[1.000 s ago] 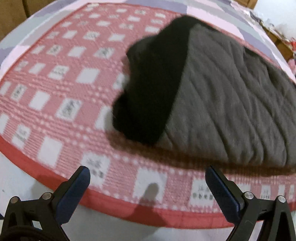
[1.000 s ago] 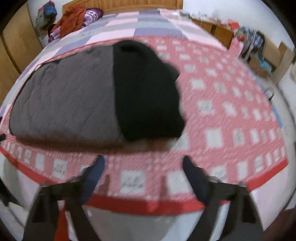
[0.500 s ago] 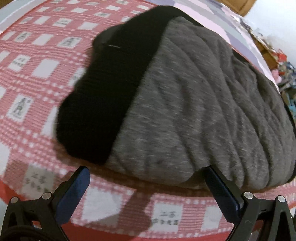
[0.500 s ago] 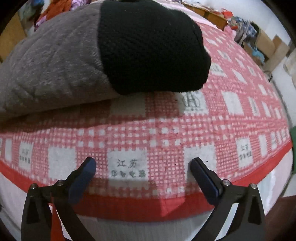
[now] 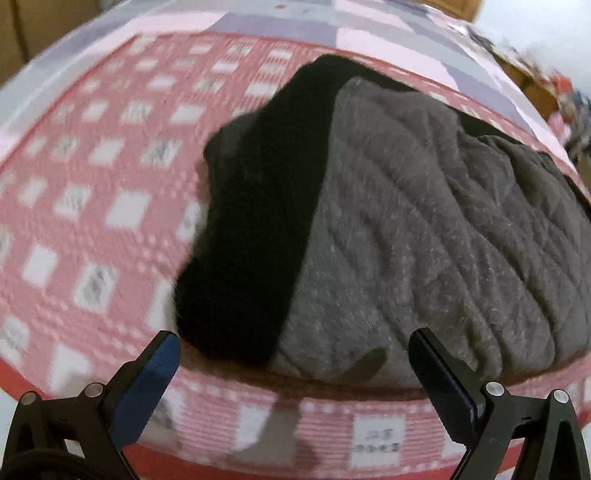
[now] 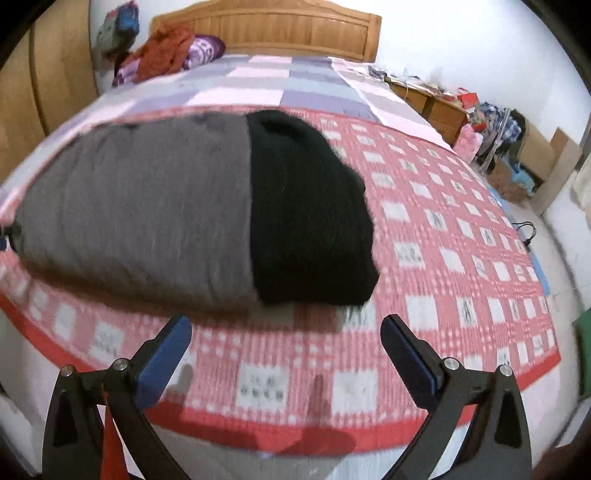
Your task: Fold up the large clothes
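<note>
A folded grey quilted garment (image 5: 424, 229) with a black knitted part (image 5: 251, 229) lies on a red-and-white checked blanket (image 5: 92, 206). In the right wrist view the grey part (image 6: 140, 218) is left and the black part (image 6: 306, 221) right. My left gripper (image 5: 291, 339) is open and empty, its fingertips just short of the garment's near edge. My right gripper (image 6: 286, 325) is open and empty, raised in front of the garment's near edge.
The blanket's red border (image 6: 258, 432) runs along the bed's near edge. A wooden headboard (image 6: 266, 29) and a heap of clothes (image 6: 166, 55) are at the far end. Cabinets and clutter (image 6: 491, 122) stand on the right.
Both grippers have pulled back and up from the garment after coming in low and close. Both stayed open and empty. The garment has not moved.
</note>
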Demonstrator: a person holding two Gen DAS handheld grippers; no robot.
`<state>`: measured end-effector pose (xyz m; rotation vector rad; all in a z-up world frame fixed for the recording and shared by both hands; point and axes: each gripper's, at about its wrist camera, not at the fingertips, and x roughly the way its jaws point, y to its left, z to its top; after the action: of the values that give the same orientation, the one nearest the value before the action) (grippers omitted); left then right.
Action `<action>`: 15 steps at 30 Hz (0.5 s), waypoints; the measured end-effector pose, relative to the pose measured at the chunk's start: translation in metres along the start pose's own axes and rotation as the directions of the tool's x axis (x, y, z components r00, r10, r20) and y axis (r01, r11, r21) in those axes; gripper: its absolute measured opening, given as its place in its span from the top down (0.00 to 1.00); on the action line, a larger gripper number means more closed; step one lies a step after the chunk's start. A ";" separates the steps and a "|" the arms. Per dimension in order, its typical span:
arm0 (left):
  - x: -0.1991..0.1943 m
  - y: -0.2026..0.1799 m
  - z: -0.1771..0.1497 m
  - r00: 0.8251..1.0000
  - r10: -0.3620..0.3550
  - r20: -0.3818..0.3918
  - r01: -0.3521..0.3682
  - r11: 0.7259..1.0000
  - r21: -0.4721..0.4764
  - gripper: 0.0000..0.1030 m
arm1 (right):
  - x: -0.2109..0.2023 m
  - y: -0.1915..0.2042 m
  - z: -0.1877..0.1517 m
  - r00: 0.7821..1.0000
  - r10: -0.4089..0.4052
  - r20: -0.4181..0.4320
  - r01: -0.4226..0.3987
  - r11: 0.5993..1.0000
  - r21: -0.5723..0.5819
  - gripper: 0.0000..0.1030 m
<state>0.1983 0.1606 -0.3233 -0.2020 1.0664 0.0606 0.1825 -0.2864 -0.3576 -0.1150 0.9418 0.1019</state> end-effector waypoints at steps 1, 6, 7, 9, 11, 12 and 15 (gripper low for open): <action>0.000 0.001 0.006 1.000 0.002 0.003 -0.002 1.000 0.016 0.01 | 0.002 -0.009 0.009 0.999 0.041 -0.011 -0.040 0.998 0.039 0.00; 0.018 0.004 0.042 1.000 0.004 0.000 -0.004 0.998 0.064 0.01 | 0.005 -0.038 0.046 0.997 0.080 0.004 -0.080 0.988 0.132 0.00; 0.031 0.002 0.047 1.000 0.013 -0.027 -0.010 0.995 0.096 0.01 | 0.013 -0.043 0.052 0.994 0.110 -0.015 -0.107 0.985 0.137 0.00; 0.044 0.004 0.048 0.998 0.019 -0.060 -0.011 0.991 0.131 0.00 | 0.030 -0.047 0.059 0.985 0.158 -0.069 -0.149 0.982 0.120 0.00; 0.054 0.009 0.048 0.996 -0.011 -0.093 0.023 0.992 0.128 0.00 | 0.047 -0.054 0.070 0.980 0.173 -0.101 -0.163 0.981 0.103 0.00; 0.057 0.013 0.048 0.994 -0.027 -0.106 0.040 0.991 0.127 0.00 | 0.058 -0.059 0.075 0.978 0.174 -0.116 -0.163 0.982 0.097 0.00; 0.065 0.014 0.047 0.991 -0.037 -0.128 0.055 0.988 0.147 0.00 | 0.089 -0.072 0.079 0.948 0.262 -0.183 -0.236 0.960 0.152 0.00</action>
<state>0.2681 0.1799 -0.3603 -0.0951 1.1854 -0.0749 0.3075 -0.3434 -0.3804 0.1166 1.1602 0.2670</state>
